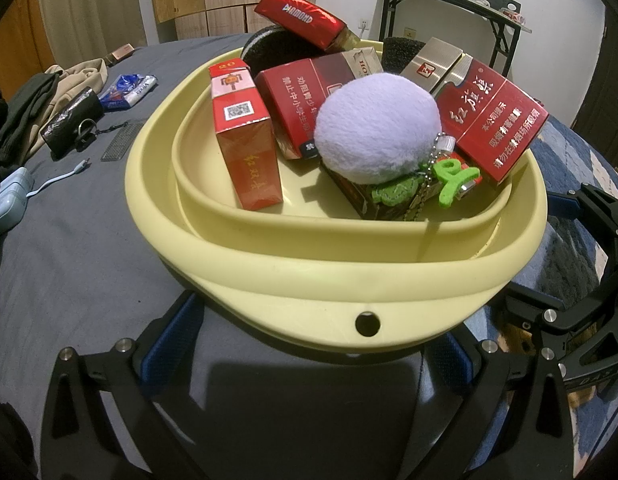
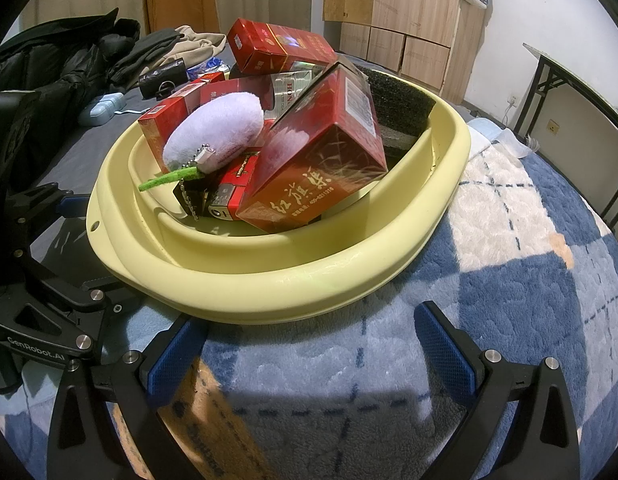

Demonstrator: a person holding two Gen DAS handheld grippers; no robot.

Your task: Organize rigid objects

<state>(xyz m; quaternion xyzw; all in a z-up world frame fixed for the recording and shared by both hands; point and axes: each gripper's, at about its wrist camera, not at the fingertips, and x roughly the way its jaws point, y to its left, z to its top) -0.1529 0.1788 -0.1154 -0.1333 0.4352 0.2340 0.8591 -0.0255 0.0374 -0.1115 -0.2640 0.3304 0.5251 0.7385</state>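
Two open claws [image 1: 309, 364] [image 2: 311, 354], one basin [image 1: 269, 276], five red boxes [image 1: 247, 132].

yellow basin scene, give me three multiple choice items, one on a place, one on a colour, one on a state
1. Where is the plush ball?
A. on the bedding
B. on the boxes in the yellow basin
C. in a gripper

2. What colour is the plush ball?
A. pale purple
B. orange
C. black

3. How do the left gripper jaws stand?
A. shut on a box
B. open, empty
C. shut on the rim

Key: 1 B, it rests on red boxes inside the basin; 2 A, its fur is lilac; 3 B, the jaws are spread with nothing between.
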